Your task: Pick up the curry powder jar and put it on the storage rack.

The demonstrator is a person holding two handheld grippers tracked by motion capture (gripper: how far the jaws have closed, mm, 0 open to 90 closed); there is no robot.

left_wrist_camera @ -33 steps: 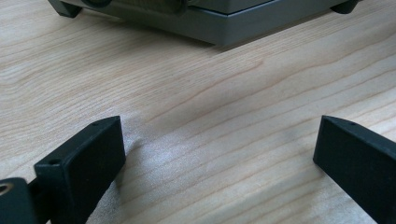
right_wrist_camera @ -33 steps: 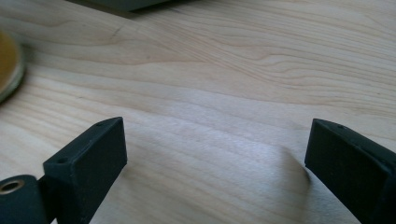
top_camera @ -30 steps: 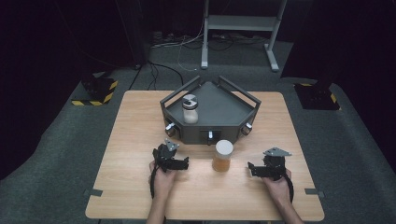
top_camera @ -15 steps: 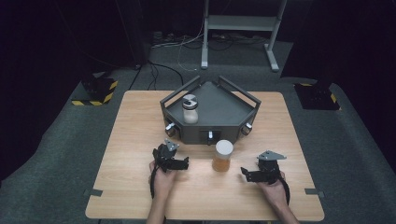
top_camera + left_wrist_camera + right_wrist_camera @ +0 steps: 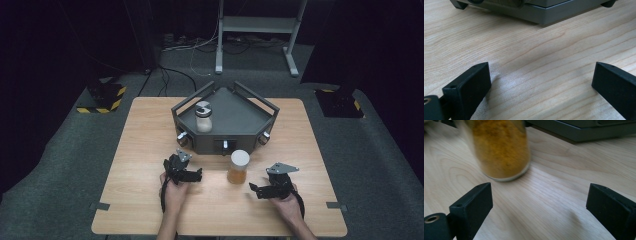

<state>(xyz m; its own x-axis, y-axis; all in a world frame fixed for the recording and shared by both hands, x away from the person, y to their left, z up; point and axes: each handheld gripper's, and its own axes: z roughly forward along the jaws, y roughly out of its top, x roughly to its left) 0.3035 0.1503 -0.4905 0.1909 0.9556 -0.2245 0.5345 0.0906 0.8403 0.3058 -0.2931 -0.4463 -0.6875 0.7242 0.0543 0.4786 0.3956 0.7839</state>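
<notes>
Spice jar [image 5: 238, 167] with the orange powder stands upright on the table [image 5: 150, 125], just at 6 o'clock of the grey tray [image 5: 265, 112], and we take it as the thing to pick up. Our right claw [image 5: 254, 189] sits near it at about 4 o'clock, jaws wide apart and empty; our left claw [image 5: 198, 175] rests at the jar's 9 o'clock, jaws also apart, holding nothing.

To do this reach well, we would swing the right claw toward 10 o'clock until the jar sits centred between the jaws, stay low on the glass body rather than the pale lid, and close squarely so the jar does not tip or skid into the tray.

From the right claw's own camera we see the jar [image 5: 501, 150] off-centre, toward the left jaw and blurred, which the high view cannot tell us. That high view alone gives us the second, white-filled jar [image 5: 203, 119] standing inside the tray. The left claw's camera offers bare wood and the tray's lower edge [image 5: 544, 15].
</notes>
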